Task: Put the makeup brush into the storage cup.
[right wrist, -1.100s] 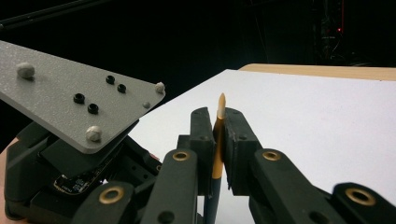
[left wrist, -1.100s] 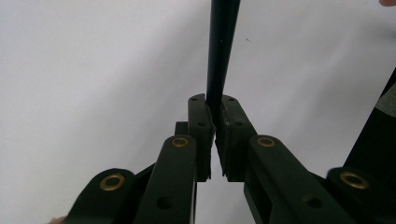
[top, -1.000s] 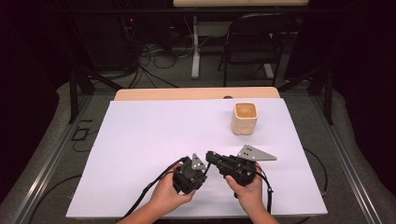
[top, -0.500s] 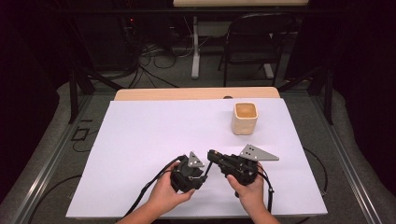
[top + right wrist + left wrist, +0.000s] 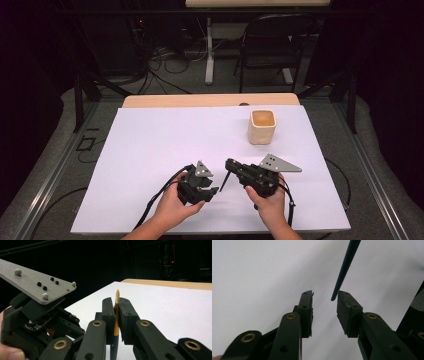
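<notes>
My right gripper (image 5: 116, 302) is shut on a thin stick (image 5: 116, 322), dark blue below and orange toward its pointed tip, which pokes up between the pads. In the high view the right gripper (image 5: 230, 163) points left and the stick (image 5: 223, 181) slants down from it toward my left gripper (image 5: 214, 189). The left gripper (image 5: 325, 296) has just been opening. Its pads stand apart, and the stick's dark end (image 5: 344, 265) reaches between their tips, near the right pad, without being pressed. Both grippers sit low over the white table sheet (image 5: 150, 150), close together near the front edge.
A beige cup (image 5: 262, 126) stands upright at the back right of the sheet. The wooden table edge (image 5: 200, 100) shows behind it. A black chair (image 5: 272, 45) and cables lie on the floor beyond. My left gripper's body and grey plate (image 5: 37, 282) sit close beside the right jaws.
The left gripper's jaws have come apart and it has shifted slightly left, away from the right gripper. The stick now shows in the gap between the two. The right gripper has stayed put.
</notes>
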`<state>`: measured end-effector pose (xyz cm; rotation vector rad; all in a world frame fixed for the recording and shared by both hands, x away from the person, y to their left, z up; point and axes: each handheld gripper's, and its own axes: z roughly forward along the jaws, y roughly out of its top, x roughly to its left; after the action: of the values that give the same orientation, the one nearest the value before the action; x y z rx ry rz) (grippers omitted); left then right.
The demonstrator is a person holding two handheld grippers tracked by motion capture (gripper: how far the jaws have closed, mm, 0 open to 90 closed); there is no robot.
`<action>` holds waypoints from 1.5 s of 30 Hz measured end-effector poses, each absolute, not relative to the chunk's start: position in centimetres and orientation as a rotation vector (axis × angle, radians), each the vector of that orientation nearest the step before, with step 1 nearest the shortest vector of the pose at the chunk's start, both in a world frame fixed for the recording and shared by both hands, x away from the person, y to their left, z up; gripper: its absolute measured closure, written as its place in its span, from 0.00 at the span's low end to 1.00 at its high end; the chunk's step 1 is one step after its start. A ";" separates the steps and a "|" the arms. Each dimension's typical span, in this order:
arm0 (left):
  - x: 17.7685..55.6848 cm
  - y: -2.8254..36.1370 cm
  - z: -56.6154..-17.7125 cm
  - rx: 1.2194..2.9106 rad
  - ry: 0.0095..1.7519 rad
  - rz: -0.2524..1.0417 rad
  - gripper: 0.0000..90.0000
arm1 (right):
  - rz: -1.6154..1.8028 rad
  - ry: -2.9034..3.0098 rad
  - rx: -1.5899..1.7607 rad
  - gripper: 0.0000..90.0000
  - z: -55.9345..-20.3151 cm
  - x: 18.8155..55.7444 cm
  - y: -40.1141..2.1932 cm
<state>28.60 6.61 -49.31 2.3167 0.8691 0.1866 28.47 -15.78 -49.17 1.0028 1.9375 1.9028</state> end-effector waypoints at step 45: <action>30.6 12.6 -49.1 2.247 1.055 0.260 0.48 | 1.831 1.871 1.010 0.93 -48.8 29.0 -17.7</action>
<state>30.59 12.58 -49.07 2.2473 1.0550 0.2600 29.04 -17.74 -48.78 1.0098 1.8706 1.8308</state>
